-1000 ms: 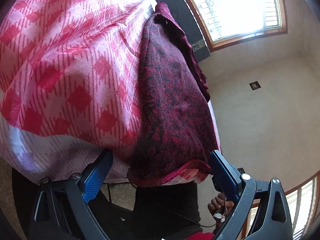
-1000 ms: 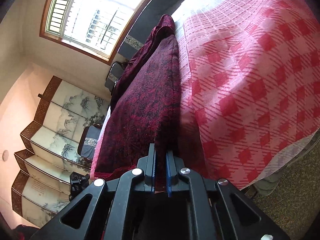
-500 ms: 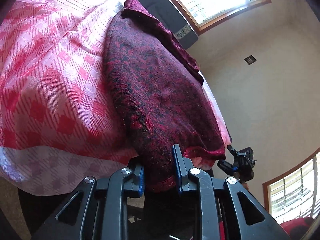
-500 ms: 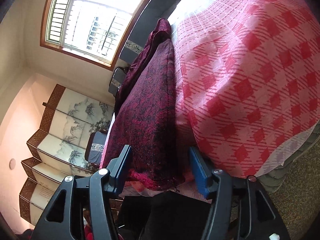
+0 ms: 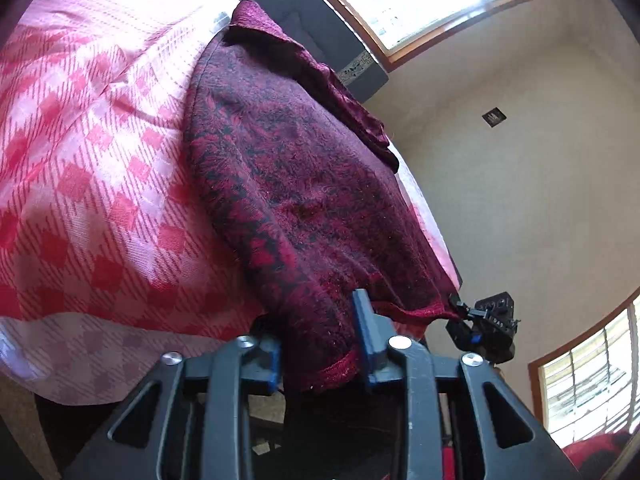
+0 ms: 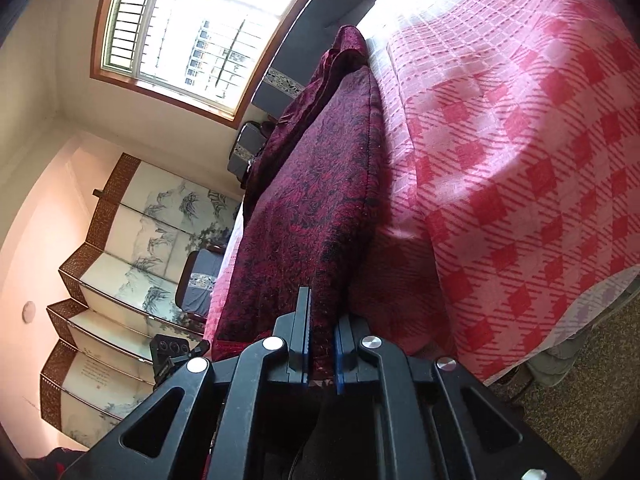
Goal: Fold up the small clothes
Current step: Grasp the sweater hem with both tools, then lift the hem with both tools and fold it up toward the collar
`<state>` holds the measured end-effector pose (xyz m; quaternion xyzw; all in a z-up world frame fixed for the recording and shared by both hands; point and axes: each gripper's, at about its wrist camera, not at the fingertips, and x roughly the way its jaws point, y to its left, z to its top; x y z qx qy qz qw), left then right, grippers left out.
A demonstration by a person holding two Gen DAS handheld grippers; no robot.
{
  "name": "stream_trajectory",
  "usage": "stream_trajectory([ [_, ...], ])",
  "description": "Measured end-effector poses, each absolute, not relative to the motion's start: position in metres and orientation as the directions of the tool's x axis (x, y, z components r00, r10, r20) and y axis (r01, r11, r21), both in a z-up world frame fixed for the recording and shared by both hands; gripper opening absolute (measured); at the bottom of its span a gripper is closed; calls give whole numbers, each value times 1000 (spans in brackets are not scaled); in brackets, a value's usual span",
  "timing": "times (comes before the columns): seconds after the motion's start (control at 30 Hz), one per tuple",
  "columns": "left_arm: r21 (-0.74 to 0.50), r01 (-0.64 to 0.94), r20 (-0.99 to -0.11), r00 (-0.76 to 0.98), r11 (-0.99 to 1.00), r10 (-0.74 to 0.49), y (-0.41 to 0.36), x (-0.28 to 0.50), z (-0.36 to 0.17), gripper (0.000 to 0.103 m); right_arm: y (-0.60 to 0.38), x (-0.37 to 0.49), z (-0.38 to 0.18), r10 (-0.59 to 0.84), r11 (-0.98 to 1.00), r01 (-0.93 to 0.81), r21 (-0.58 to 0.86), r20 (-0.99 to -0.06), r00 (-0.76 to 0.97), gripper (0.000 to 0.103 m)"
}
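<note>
While the dark red patterned garment [image 5: 296, 184] lies spread along the pink checked bedspread [image 5: 92, 184], both grippers hold its near hem at the edge of the bed. In the left wrist view the left gripper [image 5: 320, 340] has its blue pads drawn in on a bunched fold of the hem; its jaws have just been closing, and the cloth sits between them, hanging a little below the pads as a rolled red edge. The rest of the garment runs away from the tool, up and over the bedspread toward the dark headboard [image 5: 304, 40], where a shinier maroon piece [image 5: 320, 72] lies crumpled at the far end. To the right of this gripper, at the garment's other near corner, the right gripper [image 5: 480, 332] shows as a small black shape touching the hem.

In the right wrist view the right gripper [image 6: 320, 336] is clenched on a thin fold of the same hem, the cloth pinched upright between the two narrow pads. From there the garment [image 6: 316, 200] stretches straight ahead and slightly left, its right edge lying against the bedspread [image 6: 520, 160]. The left gripper [image 6: 172, 352] appears low on the left, by the hem's other corner. A painted folding screen [image 6: 132, 256] stands behind it, under a window [image 6: 192, 28].
</note>
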<state>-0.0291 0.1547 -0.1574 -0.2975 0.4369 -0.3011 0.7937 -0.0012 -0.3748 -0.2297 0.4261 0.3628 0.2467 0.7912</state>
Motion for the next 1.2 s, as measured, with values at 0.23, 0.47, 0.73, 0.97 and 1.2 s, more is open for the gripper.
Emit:
stream_trajectory([
  [0.23,-734,216,-516,440,644,-735,163,-33,-156,20,-373,11,-228,720,532,-102,841,-386,577,13],
  [0.47,-779,121,-530,398,615,-749,171,-29,-170,47,-370,17,-238,720,516,-72,853,-387,576,37],
  [0.73,-751,115,-566,396,650,-723,156,-21,-170,59,-358,20,-241,713,550,-73,832,-422,559,11],
  [0.97,-716,130,-581,435,686,-688,154,-25,-144,11,-360,12,-218,707,532,-106,840,-373,601,10],
  [1.2,-612,255,-542,554,749,-632,163,-32,-98,11,-362,7,-193,720,489,-153,859,-299,626,10],
])
